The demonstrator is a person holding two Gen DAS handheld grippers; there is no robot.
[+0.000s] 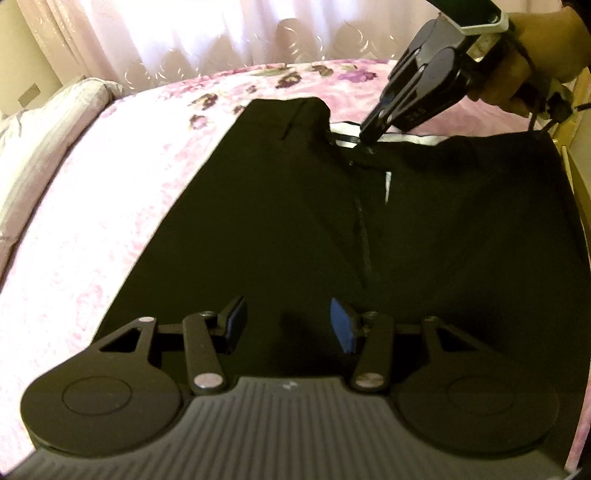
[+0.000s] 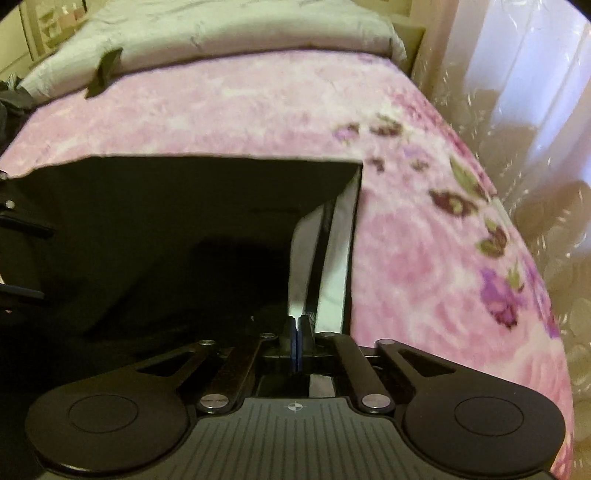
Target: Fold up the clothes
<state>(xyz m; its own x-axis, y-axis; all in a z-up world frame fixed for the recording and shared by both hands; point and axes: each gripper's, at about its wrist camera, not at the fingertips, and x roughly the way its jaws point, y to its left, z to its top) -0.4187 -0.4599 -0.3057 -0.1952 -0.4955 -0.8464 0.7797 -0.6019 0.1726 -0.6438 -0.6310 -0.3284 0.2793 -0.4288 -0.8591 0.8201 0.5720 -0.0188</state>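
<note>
A pair of black trousers (image 1: 295, 206) lies flat on a pink flowered bedspread (image 1: 92, 229); the waistband with its white lining (image 1: 406, 138) is at the far end. My left gripper (image 1: 288, 325) is open and empty, just above the near part of the trousers. My right gripper (image 1: 369, 138) reaches in from the upper right and pinches the waistband at the fly. In the right wrist view the right gripper (image 2: 297, 332) is shut on the trousers (image 2: 166, 229) beside the white lining (image 2: 332, 258).
Sheer curtains (image 1: 221, 33) hang behind the bed. A grey pillow (image 1: 48, 122) lies at the left edge, and it also shows in the right wrist view (image 2: 221, 33). A small dark object (image 2: 105, 70) rests by it. The bedspread (image 2: 424, 258) drops off at the right.
</note>
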